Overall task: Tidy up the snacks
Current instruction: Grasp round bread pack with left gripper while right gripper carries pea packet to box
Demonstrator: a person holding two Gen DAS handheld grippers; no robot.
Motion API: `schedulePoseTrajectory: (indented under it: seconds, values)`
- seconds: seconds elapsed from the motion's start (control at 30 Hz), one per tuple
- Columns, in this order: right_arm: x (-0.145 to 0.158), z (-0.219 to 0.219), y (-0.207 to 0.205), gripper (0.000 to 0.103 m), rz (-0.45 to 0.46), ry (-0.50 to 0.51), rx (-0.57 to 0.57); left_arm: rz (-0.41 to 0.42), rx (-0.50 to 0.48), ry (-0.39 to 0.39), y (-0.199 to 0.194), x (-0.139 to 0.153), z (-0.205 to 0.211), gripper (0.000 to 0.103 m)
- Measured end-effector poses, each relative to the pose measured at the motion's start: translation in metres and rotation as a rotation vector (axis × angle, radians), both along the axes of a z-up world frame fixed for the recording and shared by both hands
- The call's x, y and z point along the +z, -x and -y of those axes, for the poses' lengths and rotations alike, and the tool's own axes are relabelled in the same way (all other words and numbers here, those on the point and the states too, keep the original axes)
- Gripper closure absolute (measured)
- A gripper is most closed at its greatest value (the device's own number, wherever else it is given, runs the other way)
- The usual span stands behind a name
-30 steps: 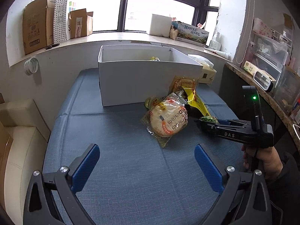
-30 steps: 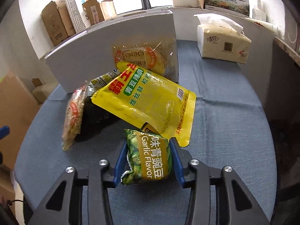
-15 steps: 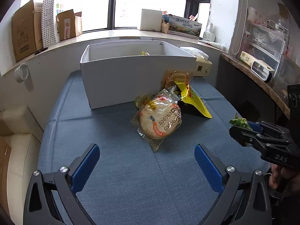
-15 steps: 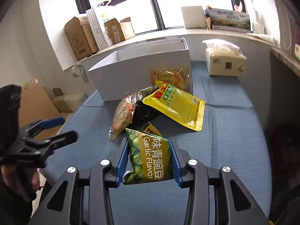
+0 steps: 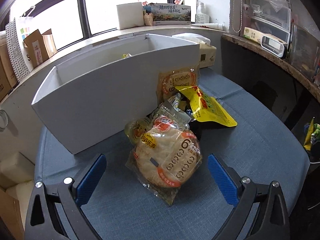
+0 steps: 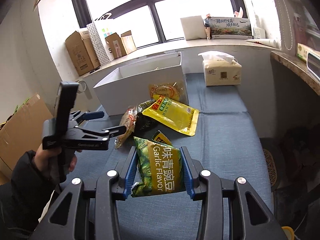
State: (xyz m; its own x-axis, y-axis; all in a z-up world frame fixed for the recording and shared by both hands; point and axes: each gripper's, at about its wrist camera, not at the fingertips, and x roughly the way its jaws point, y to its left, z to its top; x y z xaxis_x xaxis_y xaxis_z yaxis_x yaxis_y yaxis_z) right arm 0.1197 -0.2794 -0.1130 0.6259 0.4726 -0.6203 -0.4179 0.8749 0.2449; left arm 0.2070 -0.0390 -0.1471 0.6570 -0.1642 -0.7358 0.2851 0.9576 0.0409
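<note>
Green pea bag (image 6: pixel 160 170), "Garlic Flavor" in white on a gold band, crinkled green print either side; clamped between blue pads of right gripper (image 6: pixel 159 172), held clear of blue tablecloth (image 6: pixel 230 144). Long axis runs along the fingers, top edge away from camera, print reading sideways. Lower end of bag hidden behind gripper frame; a second gold-green corner behind its top edge, can't tell if same bag. From left wrist view only a green-yellow sliver at right frame edge (image 5: pixel 312 134), rest cut off. Left gripper (image 5: pixel 157 177) jaws wide apart, nothing pinched, straddling clear round-cracker pack (image 5: pixel 168 160) with orange rings and a big "6", lying on cloth. Behind it: chip pack (image 5: pixel 140 130) mostly covered, dark packet half buried and unreadable, yellow pouch (image 5: pixel 208 108) propped tilted on the pile, second cracker pack (image 5: pixel 178 82) leaning upright against white box (image 5: pixel 96 104). Box interior mostly hidden by front wall, only a yellow scrap (image 5: pixel 127 55) visible over rim. Tissue pack (image 6: pixel 221 72) on cloth right of box. Hand (image 6: pixel 52 160) on left gripper handle, sleeve black.
</note>
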Motion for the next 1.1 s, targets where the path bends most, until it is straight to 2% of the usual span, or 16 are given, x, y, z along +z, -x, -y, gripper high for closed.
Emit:
schedulePoseTrajectory:
  seconds: [0.07,0.2,0.3,0.37,0.47,0.67,0.83,1.1]
  values:
    - [-0.002,0.002,-0.001,0.058,-0.004,-0.001,-0.004,-0.02,-0.004,0.008,-0.01,-0.008,-0.003,0.0]
    - [-0.006,0.004,-0.003,0.058,-0.016,0.003,-0.003,-0.073,-0.06,0.104,-0.022,-0.017,-0.011,0.0]
    - [-0.008,0.005,-0.004,0.058,-0.022,0.001,-0.008,-0.099,-0.07,0.105,-0.027,-0.021,-0.011,0.0]
    - [-0.009,0.005,-0.005,0.058,-0.025,0.0,-0.008,-0.106,-0.087,0.114,-0.028,-0.022,-0.012,0.015]
    - [-0.01,0.004,-0.004,0.058,-0.027,0.003,-0.008,-0.094,-0.092,0.127,-0.023,-0.019,-0.015,0.02]
    - [-0.01,0.003,-0.004,0.058,-0.032,-0.005,-0.008,-0.046,-0.105,0.164,0.005,0.002,-0.023,0.02]
    - [-0.009,-0.001,-0.004,0.058,-0.028,-0.004,0.002,0.037,-0.076,0.197,0.041,0.032,-0.032,0.02]
    - [0.002,-0.013,-0.013,0.058,-0.002,-0.022,0.021,0.136,0.019,0.244,0.085,0.079,-0.052,0.02]
